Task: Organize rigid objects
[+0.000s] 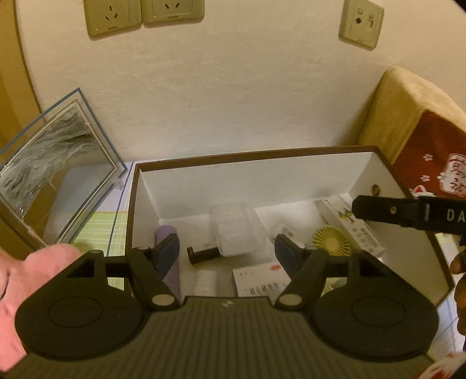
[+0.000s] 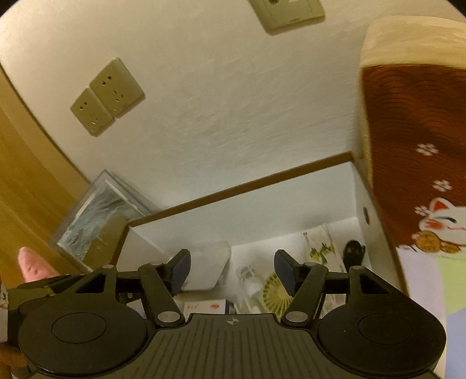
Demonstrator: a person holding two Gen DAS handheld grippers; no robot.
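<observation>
A: Where were the things?

B: Most lay inside the box [image 1: 145, 186] already: a clear case [image 1: 237, 230], a small fan [image 1: 332, 242], a dark bottle [image 1: 202, 252] and some cartons [image 1: 259, 277], all low in the frame.

A: And the claws?

B: The left claw [image 1: 227, 253] was released, with nothing between its jaws. The right claw [image 2: 232, 269] was released too, also without anything. I judged the task nearly finished; what remained outside, I could not see.

**Count of things in view**

One white box [image 1: 144, 201] with brown rim. Inside: one clear plastic case [image 1: 237, 230], one yellow-green mini fan [image 1: 331, 242], one purple cylinder [image 1: 171, 274], one dark small bottle [image 1: 202, 253], two printed cartons [image 1: 259, 280] [image 1: 359, 230]. On wall: three sockets [image 1: 112, 16] [image 1: 172, 10] [image 1: 361, 23].
</observation>
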